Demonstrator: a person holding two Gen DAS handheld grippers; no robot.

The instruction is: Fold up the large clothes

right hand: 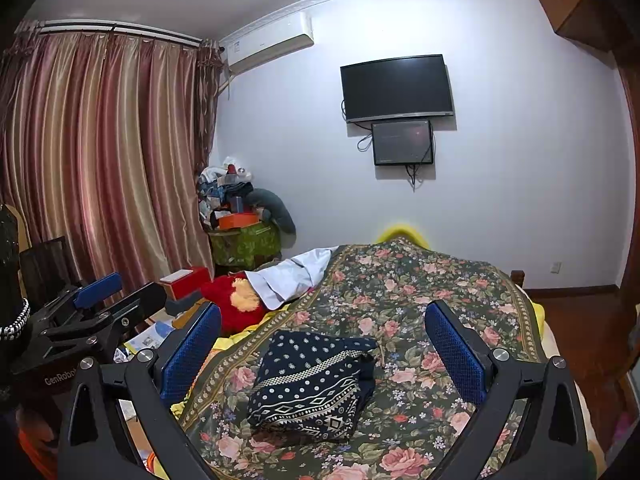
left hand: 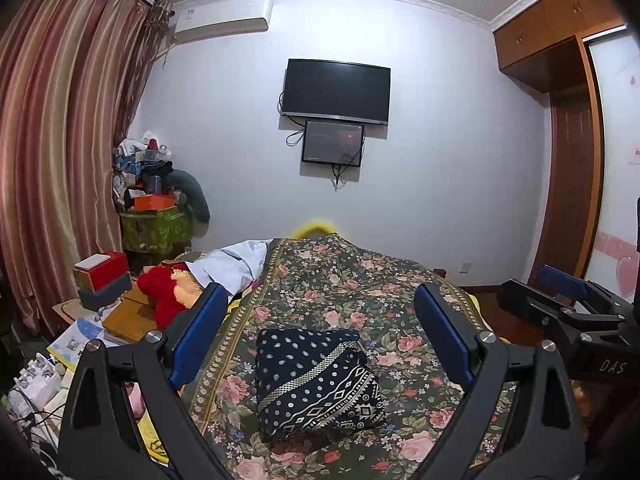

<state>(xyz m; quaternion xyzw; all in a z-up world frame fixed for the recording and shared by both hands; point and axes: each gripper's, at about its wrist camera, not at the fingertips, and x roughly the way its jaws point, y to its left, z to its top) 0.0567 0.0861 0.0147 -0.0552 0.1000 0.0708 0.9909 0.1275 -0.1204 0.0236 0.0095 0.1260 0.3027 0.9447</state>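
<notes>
The left gripper (left hand: 320,344) has its blue-padded fingers (left hand: 198,334) spread wide with nothing between them, held above the bed. The right gripper (right hand: 322,354) is spread just as wide and also holds nothing; in the left wrist view it shows at the right edge, just beside the left one and at about the same height.

Framed between both pairs of fingers lies the folded garment (left hand: 318,382), a compact bundle resting on the floral bedspread (left hand: 360,280), apart from both grippers. Its long axis runs roughly along the bed, from the near end toward the far wall, tilted slightly; the narrower top end points away, the broader end comes toward the cameras. A loose flap hangs open at its far right corner in the right wrist view.

The bedspread lies bare all around the bundle, with more free room on the far side and to the right. The bed's left edge meets a white cloth (left hand: 236,264), a red plush toy (left hand: 164,292) and stacked boxes (left hand: 102,280). On the right the bed drops to a wooden floor (right hand: 576,312).

The garment is dark navy with white dots above and bands of pale diamond and zigzag patterns below.
</notes>
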